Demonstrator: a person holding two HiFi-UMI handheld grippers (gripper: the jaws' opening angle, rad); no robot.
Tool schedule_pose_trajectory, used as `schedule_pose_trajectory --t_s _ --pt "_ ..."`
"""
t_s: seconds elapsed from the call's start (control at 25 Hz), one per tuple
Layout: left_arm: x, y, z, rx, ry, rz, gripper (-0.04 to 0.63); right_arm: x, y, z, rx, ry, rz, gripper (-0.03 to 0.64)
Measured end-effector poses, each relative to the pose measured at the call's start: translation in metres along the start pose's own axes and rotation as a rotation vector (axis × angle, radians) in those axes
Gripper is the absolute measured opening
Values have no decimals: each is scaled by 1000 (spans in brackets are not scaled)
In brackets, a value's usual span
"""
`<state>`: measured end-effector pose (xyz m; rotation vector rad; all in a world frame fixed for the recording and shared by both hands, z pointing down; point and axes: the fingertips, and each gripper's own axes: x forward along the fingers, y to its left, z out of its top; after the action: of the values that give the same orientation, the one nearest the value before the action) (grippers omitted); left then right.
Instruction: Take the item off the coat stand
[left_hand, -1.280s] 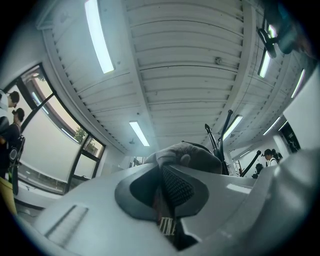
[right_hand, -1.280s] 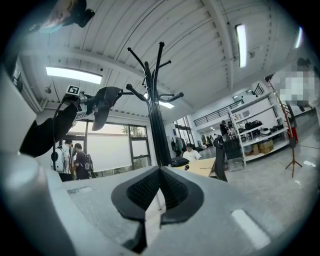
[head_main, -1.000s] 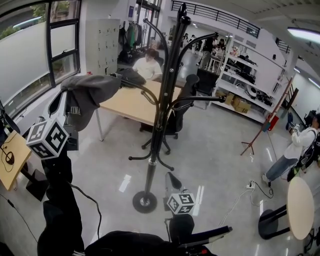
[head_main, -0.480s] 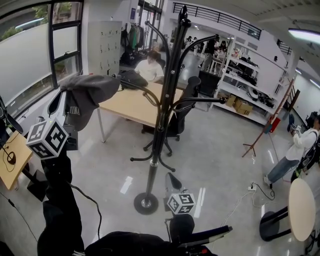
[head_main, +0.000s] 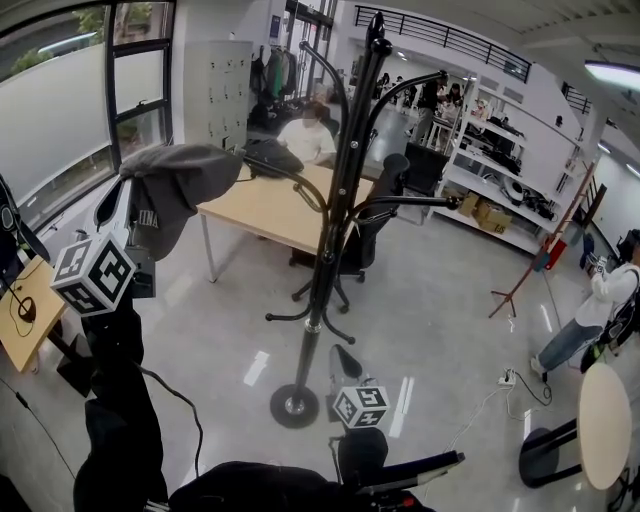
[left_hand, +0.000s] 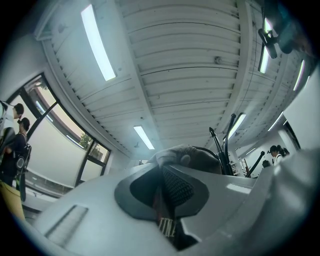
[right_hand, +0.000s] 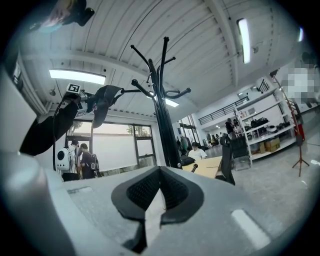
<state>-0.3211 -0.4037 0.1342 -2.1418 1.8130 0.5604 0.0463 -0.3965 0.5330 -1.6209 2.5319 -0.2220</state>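
- Since a second ago almost nothing has moved: the grey garment (head_main: 185, 180), left gripper (left_hand: 162, 172) and right gripper (right_hand: 159, 170) sit where they were. Only the head view has drifted, so the top of the coat stand (head_main: 335, 200) now sits slightly further right in frame.
- The grey garment is on the stand, draped over the tip of the arm that reaches left, high up. It hangs down left of the pole, well apart from it.
- Left gripper: raised and angled up. Its fingers are closed on the garment's fabric, with a strip carrying a printed label pinched between the pads. Grey cloth is bunched just past the tips.
- Right gripper: fingers together with nothing between them. It sits low in the head view, near the stand's round base (head_main: 293, 405), and faces the pole.
- The coat stand is black and upright on the glossy grey floor (head_main: 430, 320).
- Behind the stand is a wooden surface (head_main: 260, 205) with a seated person (head_main: 308, 140) at its far side. A black office chair (head_main: 372, 200) is just beside it.
- Further out:
  - windows (head_main: 60, 120) on the left
  - white shelving (head_main: 500, 160) at back right
  - a standing person (head_main: 595, 310) at the right edge
  - a round table (head_main: 603, 410) at lower right
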Motion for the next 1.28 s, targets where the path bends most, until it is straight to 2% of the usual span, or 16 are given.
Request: schedule_pose_trajectory --t_s 1.28 --pt "11 7 10 -2 -34 -7 17 7 -1 -4 19 -14 -31 2"
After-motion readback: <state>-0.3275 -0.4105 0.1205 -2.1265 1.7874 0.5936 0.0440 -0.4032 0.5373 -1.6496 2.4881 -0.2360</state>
